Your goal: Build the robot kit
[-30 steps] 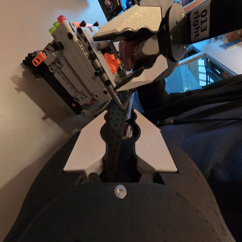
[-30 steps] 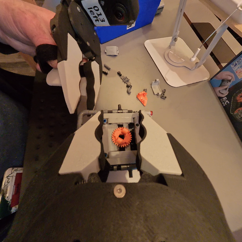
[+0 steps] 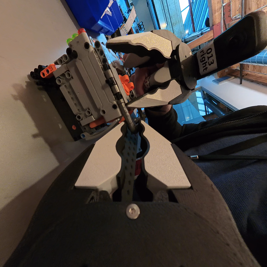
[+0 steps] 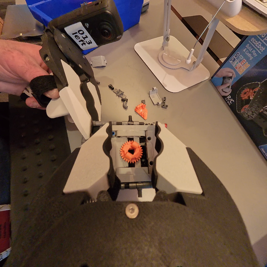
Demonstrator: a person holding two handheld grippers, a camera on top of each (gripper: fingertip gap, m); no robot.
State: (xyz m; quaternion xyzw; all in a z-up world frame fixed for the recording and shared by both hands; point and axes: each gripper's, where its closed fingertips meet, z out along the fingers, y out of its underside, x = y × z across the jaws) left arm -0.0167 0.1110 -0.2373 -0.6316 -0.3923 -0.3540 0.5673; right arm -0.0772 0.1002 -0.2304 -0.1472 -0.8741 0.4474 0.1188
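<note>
While the right tool [image 4: 132, 124] clamps the grey brick model [image 4: 132, 175] by its two sides, an orange gear [image 4: 131, 151] showing between its fingers, the left tool [image 3: 132, 124] has narrowed almost shut on a bent rod [image 3: 127, 114] at the model's far left corner. The model stands at the near edge of a grey bench [image 4: 195, 137], beside a black studded mat [image 4: 36, 151]. Farther off lie small loose pieces [image 4: 140, 110], a white lamp base [image 4: 173, 78], a blue bin [image 4: 128, 15] and, right, a printed box [image 4: 245, 69].
</note>
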